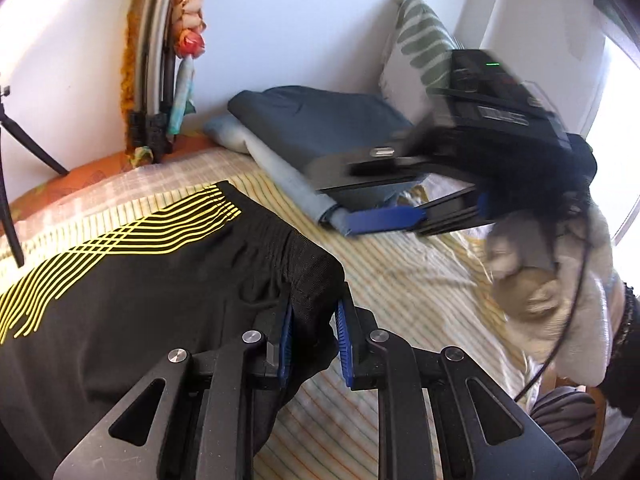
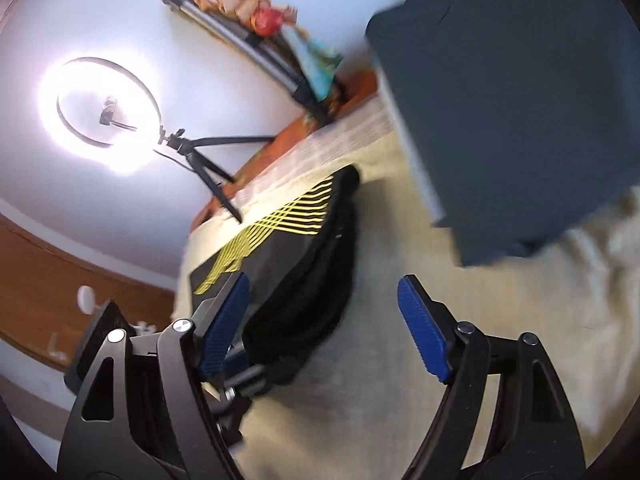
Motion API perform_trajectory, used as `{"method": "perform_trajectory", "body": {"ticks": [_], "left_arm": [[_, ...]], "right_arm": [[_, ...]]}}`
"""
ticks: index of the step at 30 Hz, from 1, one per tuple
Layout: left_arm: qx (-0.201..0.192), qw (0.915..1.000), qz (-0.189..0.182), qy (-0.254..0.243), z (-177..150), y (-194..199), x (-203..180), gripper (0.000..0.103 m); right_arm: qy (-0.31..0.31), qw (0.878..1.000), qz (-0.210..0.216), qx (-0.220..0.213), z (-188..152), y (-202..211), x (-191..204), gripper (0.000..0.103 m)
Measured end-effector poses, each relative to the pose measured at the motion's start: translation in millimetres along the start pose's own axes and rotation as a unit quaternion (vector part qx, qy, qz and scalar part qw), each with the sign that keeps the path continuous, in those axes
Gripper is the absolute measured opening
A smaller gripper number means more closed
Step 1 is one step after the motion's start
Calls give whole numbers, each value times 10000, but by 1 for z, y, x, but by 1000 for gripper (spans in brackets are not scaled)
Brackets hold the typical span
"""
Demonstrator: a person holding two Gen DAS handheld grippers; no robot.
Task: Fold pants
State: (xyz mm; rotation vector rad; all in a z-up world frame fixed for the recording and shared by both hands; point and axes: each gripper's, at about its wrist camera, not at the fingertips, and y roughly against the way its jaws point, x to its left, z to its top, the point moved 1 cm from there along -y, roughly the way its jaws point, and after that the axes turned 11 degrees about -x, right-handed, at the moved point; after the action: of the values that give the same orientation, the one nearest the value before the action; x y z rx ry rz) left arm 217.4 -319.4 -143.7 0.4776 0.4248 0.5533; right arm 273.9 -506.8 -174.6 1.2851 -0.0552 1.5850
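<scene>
Striped bedding (image 1: 400, 280) covers the work surface, with a white wall behind and a lit ring light (image 2: 106, 110) on its tripod off to the left of the right tool. Black pants (image 1: 140, 280) with yellow lines lie flat directly ahead of the left gripper (image 1: 314, 334); their bunched waistband corner sits between its blue pads, which are clenched on the cloth — judged a hold taken to lift or carry that corner over for a fold. Left tool points downward across the bed, low over the fabric.

Right gripper (image 2: 324, 328) stands released, jaws wide with nothing between them. In the left view it is blurred, up and to the right of the left tool, held in a light-gloved hand (image 1: 560, 300) and angled down toward the bed. Beyond its fingertips lies a stack of folded garments (image 1: 320, 132) against a leaf-print pillow (image 1: 420, 44) — well apart from the pants. Judged: the right tool is free to take a second corner.
</scene>
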Motion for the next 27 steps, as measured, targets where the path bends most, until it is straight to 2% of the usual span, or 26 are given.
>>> {"method": "perform_trajectory", "body": {"ticks": [3,8,12,14,15,16,17,18,19,22,27], "left_arm": [[-47,10000,-40,39,0,2,0,17],[-192,9996,-119,168,3,12,1,17],[-315,9989,-162,296,8,18,8,17],[-345,9988,-181,305,8,21,8,17],[-355,9988,-175,288,8,22,7,17],[-376,9987,-177,297,8,23,7,17],[-389,9986,-178,322,7,23,7,17],[-390,9985,-178,339,6,24,6,17],[-395,9984,-188,367,6,24,5,17],[-431,9979,-277,389,6,23,-2,17],[-629,9958,-540,391,12,24,-26,17]], "right_arm": [[-236,9996,-6,158,2,-24,-5,80],[-988,9940,217,407,1,-66,-27,80],[-1249,9895,612,394,0,-87,-31,80],[-1279,9879,797,354,0,-94,-28,76],[-1285,9873,869,356,1,-96,-27,66],[-1276,9877,844,335,1,-99,-24,50],[-1269,9879,838,309,1,-100,-23,41],[-1234,9884,850,261,2,-100,-20,26],[-1143,9900,806,187,3,-96,-17,18],[-727,9953,640,-45,8,-82,-5,13],[-211,9986,376,-312,17,-40,11,12]]}}
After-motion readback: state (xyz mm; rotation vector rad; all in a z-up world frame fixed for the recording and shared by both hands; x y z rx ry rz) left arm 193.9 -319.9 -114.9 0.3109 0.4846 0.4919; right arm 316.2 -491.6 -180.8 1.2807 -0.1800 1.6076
